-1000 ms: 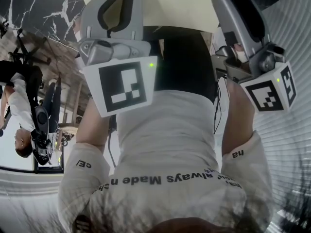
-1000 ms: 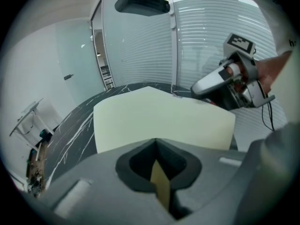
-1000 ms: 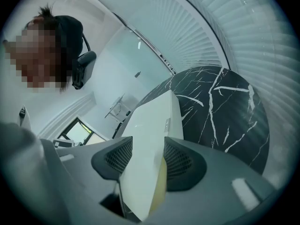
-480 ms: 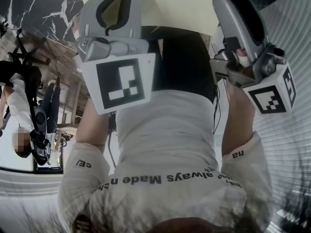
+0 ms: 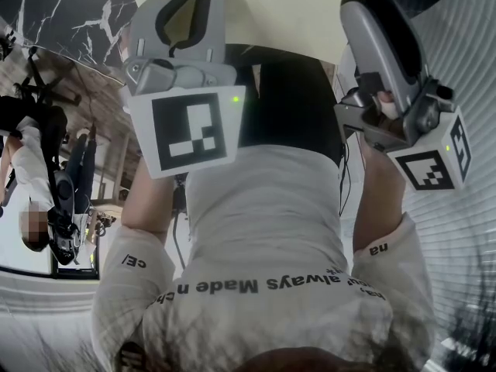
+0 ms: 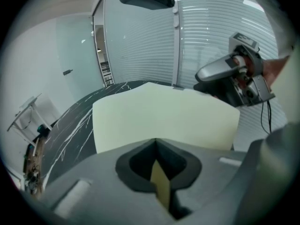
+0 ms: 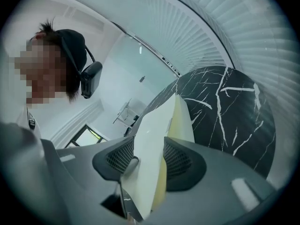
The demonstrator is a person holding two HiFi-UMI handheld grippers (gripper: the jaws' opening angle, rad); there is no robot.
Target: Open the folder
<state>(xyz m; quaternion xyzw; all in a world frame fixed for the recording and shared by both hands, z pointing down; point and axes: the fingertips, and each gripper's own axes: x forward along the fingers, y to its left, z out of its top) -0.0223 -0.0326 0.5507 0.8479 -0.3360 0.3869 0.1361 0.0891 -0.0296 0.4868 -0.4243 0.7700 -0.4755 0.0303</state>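
Observation:
A pale yellow folder [image 6: 164, 121] lies on a black marble table [image 6: 75, 125]. My left gripper [image 6: 156, 144] is shut on the folder's near edge, and a thin yellow strip of it shows pinched between the jaws. My right gripper [image 7: 149, 146] straddles another edge of the folder [image 7: 180, 121]. Its jaws are closing, and the cover runs between the mesh pads [image 7: 180, 161] without a clear squeeze. In the head view both the left gripper [image 5: 190, 10] and the right gripper [image 5: 381, 14] reach up to the folder [image 5: 294, 14]. The right gripper [image 6: 234, 78] also shows from the left gripper view.
White slatted blinds [image 6: 211, 36] and glass panels stand behind the table [image 7: 225, 111]. The person's torso in a white shirt [image 5: 263, 231] fills the head view, with a thin cable [image 5: 345, 177] beside it. Other people [image 5: 39, 169] stand at the left.
The right gripper has tipped a little and its marker cube sits slightly lower. The left gripper and the folder look the same.

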